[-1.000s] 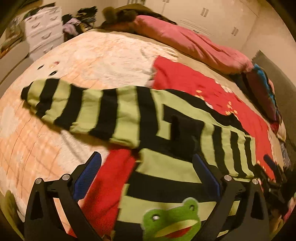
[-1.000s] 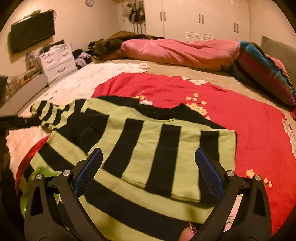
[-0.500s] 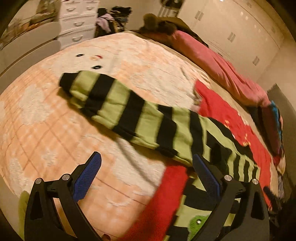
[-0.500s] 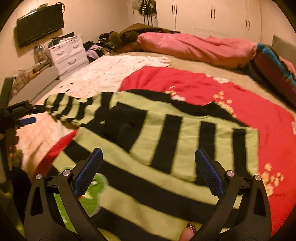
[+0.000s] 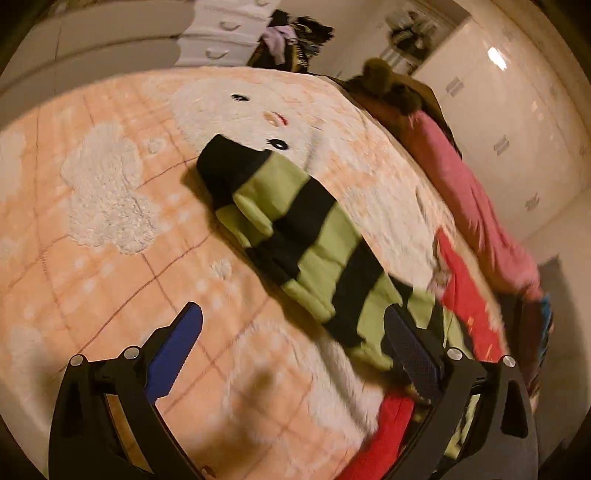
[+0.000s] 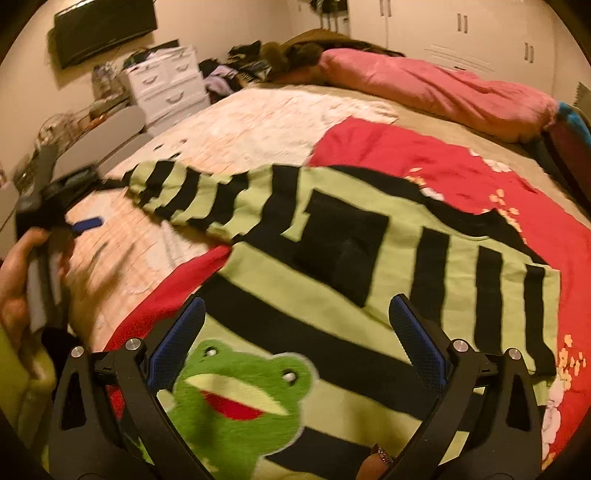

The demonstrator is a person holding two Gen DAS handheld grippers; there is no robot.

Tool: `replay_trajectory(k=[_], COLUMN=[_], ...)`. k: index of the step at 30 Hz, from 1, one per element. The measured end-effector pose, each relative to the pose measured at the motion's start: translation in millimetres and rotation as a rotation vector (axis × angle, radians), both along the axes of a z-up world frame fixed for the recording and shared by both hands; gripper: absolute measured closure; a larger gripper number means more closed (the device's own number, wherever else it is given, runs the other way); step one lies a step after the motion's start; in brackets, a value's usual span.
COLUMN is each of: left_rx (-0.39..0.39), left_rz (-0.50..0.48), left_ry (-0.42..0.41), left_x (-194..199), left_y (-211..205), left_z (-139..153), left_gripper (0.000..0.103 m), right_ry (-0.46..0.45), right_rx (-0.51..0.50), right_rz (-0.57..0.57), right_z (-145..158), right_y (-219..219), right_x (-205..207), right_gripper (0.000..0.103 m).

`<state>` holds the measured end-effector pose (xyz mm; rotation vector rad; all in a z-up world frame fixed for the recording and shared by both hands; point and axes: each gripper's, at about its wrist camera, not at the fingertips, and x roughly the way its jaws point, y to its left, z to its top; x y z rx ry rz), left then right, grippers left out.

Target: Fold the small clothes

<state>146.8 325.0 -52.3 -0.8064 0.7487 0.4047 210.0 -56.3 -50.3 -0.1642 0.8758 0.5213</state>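
Note:
A green-and-black striped sweater [image 6: 332,266] with a frog patch [image 6: 240,398] lies on the bed, over a red garment [image 6: 424,158]. Its right sleeve is folded across the body. Its left sleeve [image 5: 295,236] stretches out over the peach blanket [image 5: 92,240]. My left gripper [image 5: 295,350] is open and empty, above the blanket near the sleeve; it also shows at the left edge of the right wrist view [image 6: 85,225]. My right gripper [image 6: 295,332] is open and empty, above the sweater's body near the frog patch.
A pink duvet [image 6: 424,88] lies along the far side of the bed. A white drawer chest [image 6: 166,85] and a clothes pile [image 6: 236,66] stand beyond the bed's left edge. A TV [image 6: 103,26] hangs on the wall. White wardrobes [image 5: 517,122] stand behind.
My left gripper has swung left, off the sweater's body and toward the outstretched sleeve. My right gripper has pulled back, so the frog patch has come into its view.

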Motion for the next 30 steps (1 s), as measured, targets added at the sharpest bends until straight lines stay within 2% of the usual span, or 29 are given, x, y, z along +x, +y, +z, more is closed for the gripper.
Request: replay_trajectory(k=[3, 4, 6, 7, 12, 15, 17, 18, 20, 21, 22, 24, 26, 30], left_rx=[-0.070, -0.098, -0.180, -0.203, -0.219, -0.229, -0.220, -0.207, -0.189, -0.190, -0.201, -0.193, -0.157, -0.018], left_rz=[0.037, 0.044, 0.064, 0.076, 0.097, 0.122, 0.131, 0.134, 0.145, 0.155, 0.160, 0.161, 0.145, 0.062], left_ry=[-0.042, -0.060, -0.105, -0.118, -0.121, -0.121, -0.116, -0.119, -0.114, -0.128, -0.145, -0.169, -0.216, -0.302], left_x=[6.0, 8.7, 14.1, 16.9, 35.4, 47.2, 56.1, 61.7, 66.3, 66.3, 65.2, 63.4, 60.3, 48.4], left_y=[16.5, 21.1, 32.6, 36.6, 47.6, 54.8, 57.2, 58.7, 60.1, 61.6, 61.8, 60.3, 55.2, 23.7], left_z=[-14.7, -18.9, -28.5, -32.3, -43.2, -50.1, -53.8, -55.5, -56.7, -58.2, -59.9, -55.7, -38.1, 16.0], left_gripper=[0.008, 0.020, 0.035, 0.035, 0.035, 0.027, 0.027, 0.030, 0.053, 0.082, 0.090, 0.095, 0.096, 0.096], right_ry=[0.007, 0.009, 0.017, 0.023, 0.056, 0.063, 0.062, 0.062, 0.062, 0.061, 0.061, 0.062, 0.065, 0.078], right_rx=[-0.032, -0.049, -0.067, -0.071, -0.092, -0.095, -0.100, -0.103, -0.111, -0.113, -0.115, -0.118, -0.119, -0.102], right_rz=[0.019, 0.020, 0.011, 0.003, -0.046, -0.068, -0.079, -0.082, -0.093, -0.097, -0.099, -0.107, -0.120, -0.158], right_z=[-4.3, -6.3, -9.4, -11.3, -19.1, -18.9, -18.2, -18.1, -17.9, -17.8, -17.9, -18.2, -19.3, -21.7], right_y=[8.0, 8.6, 5.8, 3.7, -9.1, -15.0, -17.7, -18.7, -21.8, -23.4, -24.0, -27.8, -34.4, -56.4], right_x=[-6.8, -9.1, -10.9, -10.4, -6.6, -5.1, -5.2, -5.0, -5.0, -5.1, -4.6, -3.9, -2.3, -0.2], right_gripper=[0.009, 0.009, 0.009, 0.009, 0.009, 0.009, 0.009, 0.009, 0.009, 0.009, 0.009, 0.009, 0.009, 0.009])
